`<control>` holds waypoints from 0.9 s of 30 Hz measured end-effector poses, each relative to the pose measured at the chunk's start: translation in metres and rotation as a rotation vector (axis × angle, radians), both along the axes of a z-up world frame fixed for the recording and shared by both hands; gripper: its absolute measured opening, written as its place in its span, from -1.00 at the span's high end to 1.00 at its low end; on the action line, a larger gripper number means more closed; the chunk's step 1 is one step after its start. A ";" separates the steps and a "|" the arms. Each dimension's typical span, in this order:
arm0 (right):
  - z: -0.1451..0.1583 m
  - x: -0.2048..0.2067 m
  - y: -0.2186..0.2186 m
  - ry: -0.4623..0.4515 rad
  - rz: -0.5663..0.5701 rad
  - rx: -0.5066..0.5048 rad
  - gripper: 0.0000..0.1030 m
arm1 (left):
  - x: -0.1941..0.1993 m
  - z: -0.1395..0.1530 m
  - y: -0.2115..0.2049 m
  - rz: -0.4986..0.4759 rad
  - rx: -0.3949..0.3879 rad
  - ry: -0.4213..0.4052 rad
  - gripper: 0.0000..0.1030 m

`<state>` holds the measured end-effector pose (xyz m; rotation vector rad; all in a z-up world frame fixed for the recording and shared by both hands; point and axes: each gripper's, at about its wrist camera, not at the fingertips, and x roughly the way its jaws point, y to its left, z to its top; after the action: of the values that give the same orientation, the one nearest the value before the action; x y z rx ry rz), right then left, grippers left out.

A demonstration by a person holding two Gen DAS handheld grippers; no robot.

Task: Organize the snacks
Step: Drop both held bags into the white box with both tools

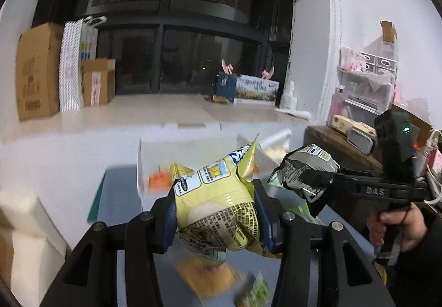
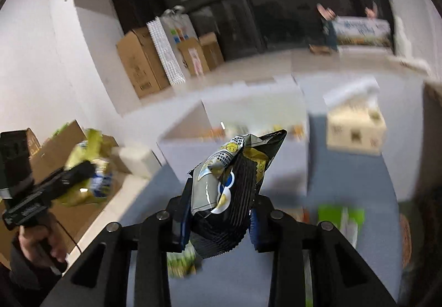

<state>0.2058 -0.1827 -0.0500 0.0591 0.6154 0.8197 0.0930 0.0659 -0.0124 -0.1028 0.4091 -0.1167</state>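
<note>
Above the blue-grey table point(image 1: 129, 196) you hold two snack bags in the air at once: your left gripper point(image 1: 215, 213) is clenched around a yellow bag point(image 1: 218, 202), and your right gripper point(image 2: 219, 221) is clamped on a black-and-silver bag point(image 2: 229, 182), with both bags squeezed between the blue pads. A white open-topped box point(image 2: 187, 147) stands just ahead of both bags, with orange packets blurred inside it; judging by that, it is the sorting bin, and part of the job is already done. More remains: loose packets, yellow-orange and green ones among them, lie blurred on the table below your grippers, so you seem to be somewhere in the middle. As for writing, "DAS" is moulded on the side of the right tool in the left wrist view. The yellow bag carries dense small print and cartoon badges, too fine to read. The black bag shows yellow smiley badges, its lettering also illegible.
</note>
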 end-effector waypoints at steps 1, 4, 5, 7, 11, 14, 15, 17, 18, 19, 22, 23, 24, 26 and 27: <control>0.007 0.009 0.006 -0.007 -0.001 -0.005 0.31 | 0.017 0.006 0.003 0.007 0.009 -0.005 -0.03; 0.025 0.042 0.022 -0.024 -0.018 -0.005 0.31 | 0.068 0.017 0.011 0.023 0.038 0.007 -0.03; 0.030 0.054 0.027 -0.026 -0.033 -0.012 0.31 | 0.086 0.018 0.015 0.023 0.036 0.022 -0.03; 0.036 0.077 0.036 -0.015 -0.051 -0.015 0.30 | 0.112 0.019 0.020 0.035 0.040 0.033 -0.04; 0.035 0.122 0.055 0.003 -0.080 -0.036 0.19 | 0.161 0.012 0.033 0.071 0.044 0.088 -0.32; 0.029 0.153 0.066 0.071 -0.087 -0.050 -1.00 | 0.184 0.001 0.044 0.093 0.027 0.163 -1.00; 0.030 0.159 0.067 0.065 -0.102 -0.058 -1.00 | 0.184 -0.002 0.046 0.097 0.028 0.166 -1.00; 0.032 0.161 0.062 0.061 -0.142 -0.074 -1.00 | 0.179 -0.006 0.048 0.102 0.026 0.163 -1.00; 0.032 0.159 0.059 0.067 -0.139 -0.063 -1.00 | 0.175 -0.008 0.049 0.098 0.026 0.162 -1.00; 0.033 0.156 0.055 0.071 -0.126 -0.050 -1.00 | 0.172 -0.009 0.049 0.097 0.031 0.167 -1.00; 0.035 0.147 0.048 0.047 -0.131 -0.073 -1.00 | 0.161 -0.011 0.045 0.113 0.069 0.171 -1.00; 0.037 0.143 0.046 0.034 -0.131 -0.076 -1.00 | 0.156 -0.009 0.044 0.110 0.073 0.164 -1.00; 0.039 0.139 0.044 0.023 -0.132 -0.077 -1.00 | 0.152 -0.007 0.042 0.107 0.072 0.158 -1.00; 0.042 0.130 0.040 0.012 -0.115 -0.073 -1.00 | 0.141 -0.002 0.039 0.097 0.065 0.148 -1.00; 0.042 0.124 0.037 0.009 -0.109 -0.069 -1.00 | 0.136 0.001 0.037 0.087 0.063 0.142 -1.00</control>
<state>0.3302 -0.1457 -0.0083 0.0337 0.6430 0.6923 0.2288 0.1028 -0.0118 -0.0672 0.5485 -0.0107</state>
